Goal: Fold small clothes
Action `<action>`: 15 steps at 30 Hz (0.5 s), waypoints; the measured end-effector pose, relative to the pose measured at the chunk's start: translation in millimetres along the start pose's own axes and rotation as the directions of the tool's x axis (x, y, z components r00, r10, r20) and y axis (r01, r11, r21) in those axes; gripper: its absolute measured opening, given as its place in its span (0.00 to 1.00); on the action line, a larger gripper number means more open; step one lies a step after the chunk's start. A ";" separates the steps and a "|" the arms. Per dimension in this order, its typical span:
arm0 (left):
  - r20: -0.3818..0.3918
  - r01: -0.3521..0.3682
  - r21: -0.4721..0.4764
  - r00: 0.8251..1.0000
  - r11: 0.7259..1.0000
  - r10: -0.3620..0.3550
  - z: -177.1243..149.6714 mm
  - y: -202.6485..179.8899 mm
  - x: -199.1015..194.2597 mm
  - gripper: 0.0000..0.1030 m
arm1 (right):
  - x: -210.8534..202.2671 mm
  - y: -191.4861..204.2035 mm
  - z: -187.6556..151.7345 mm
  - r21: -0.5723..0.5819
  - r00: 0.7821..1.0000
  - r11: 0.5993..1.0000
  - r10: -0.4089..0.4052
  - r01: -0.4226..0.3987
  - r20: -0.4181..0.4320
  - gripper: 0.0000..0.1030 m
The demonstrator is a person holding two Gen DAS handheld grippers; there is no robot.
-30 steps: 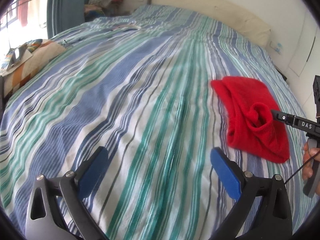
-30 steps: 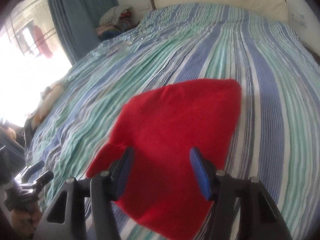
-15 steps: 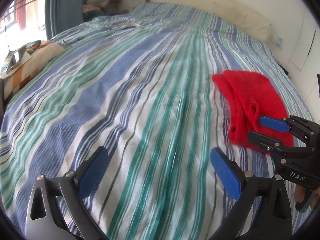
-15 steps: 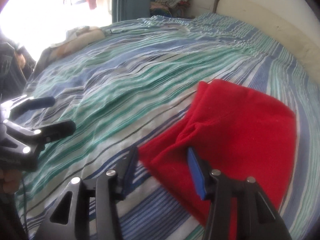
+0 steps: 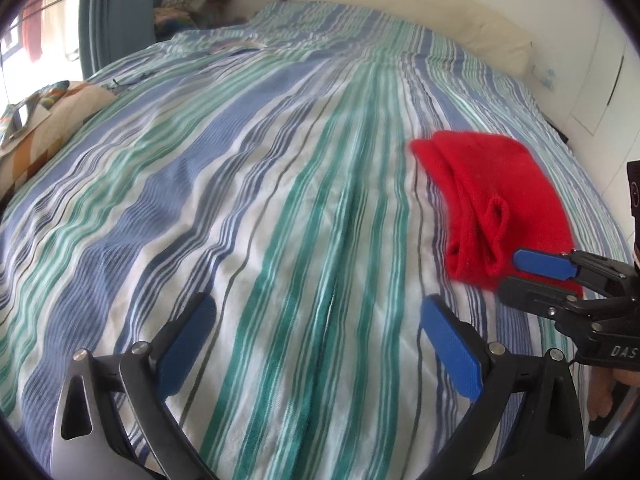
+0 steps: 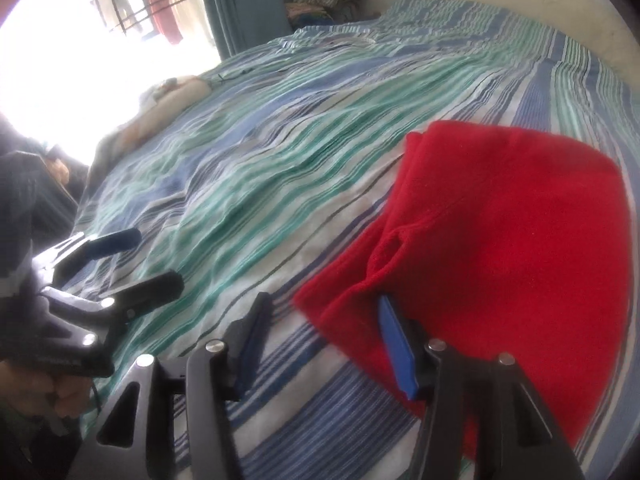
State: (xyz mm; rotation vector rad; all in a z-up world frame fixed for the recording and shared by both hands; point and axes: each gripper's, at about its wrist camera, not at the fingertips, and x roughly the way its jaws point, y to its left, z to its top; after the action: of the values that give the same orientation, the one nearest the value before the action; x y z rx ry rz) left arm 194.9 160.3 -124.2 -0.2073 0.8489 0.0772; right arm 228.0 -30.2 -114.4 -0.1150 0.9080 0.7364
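Note:
A small red knitted garment (image 5: 500, 196) lies folded on the striped bedsheet (image 5: 260, 200), right of centre. It fills the right side of the right wrist view (image 6: 508, 248). My left gripper (image 5: 320, 328) is open and empty, low over bare sheet to the left of the garment. My right gripper (image 6: 324, 328) is open at the garment's near left corner, its right pad against the cloth edge. It also shows in the left wrist view (image 5: 520, 276), at the garment's near edge. The left gripper shows at the left of the right wrist view (image 6: 148, 260).
A patterned cushion (image 5: 44, 120) lies at the bed's left edge. A cream headboard (image 5: 420, 12) and a pile of clothes (image 5: 196, 0) stand at the far end. A blue curtain (image 6: 240, 12) and bright window are on the left. A wall runs close on the right.
My right gripper has swung round from over the garment's middle to its near left corner and has come lower. The left gripper has barely moved. The garment lies as before.

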 end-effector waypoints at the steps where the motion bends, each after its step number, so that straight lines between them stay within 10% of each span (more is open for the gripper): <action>1: -0.001 0.017 -0.002 1.000 1.000 -0.017 -0.1 0.1 -1.2 0.99 | -13.8 -0.8 -4.6 0.009 1.000 1.000 0.023 -0.023 0.017 0.56; 4: -0.032 0.151 -0.030 0.988 0.988 -0.152 0.2 -2.0 -3.9 0.99 | -60.5 -6.9 -30.6 0.001 0.999 1.000 0.019 -0.019 0.030 0.61; 9: -0.147 0.407 -0.029 0.902 0.913 -0.406 28.8 -36.7 19.7 0.99 | -138.2 -44.3 -79.7 0.038 0.999 0.998 -0.052 0.052 -0.012 0.71; 11: -0.210 0.434 -0.001 0.881 0.901 -0.424 48.9 -58.3 46.2 0.99 | -158.7 -65.1 -82.8 0.070 0.992 0.990 -0.123 0.123 0.000 0.76; 15: -0.284 0.341 0.024 0.904 0.940 -0.320 82.2 -87.7 109.3 0.99 | -152.1 -116.6 -65.3 0.222 0.990 0.968 -0.134 0.119 0.055 0.77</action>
State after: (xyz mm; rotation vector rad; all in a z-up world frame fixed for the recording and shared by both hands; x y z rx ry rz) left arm 340.7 90.5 -140.3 -0.2954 1.0821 -0.3094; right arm 197.2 -224.2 -65.3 0.0465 0.9008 0.5157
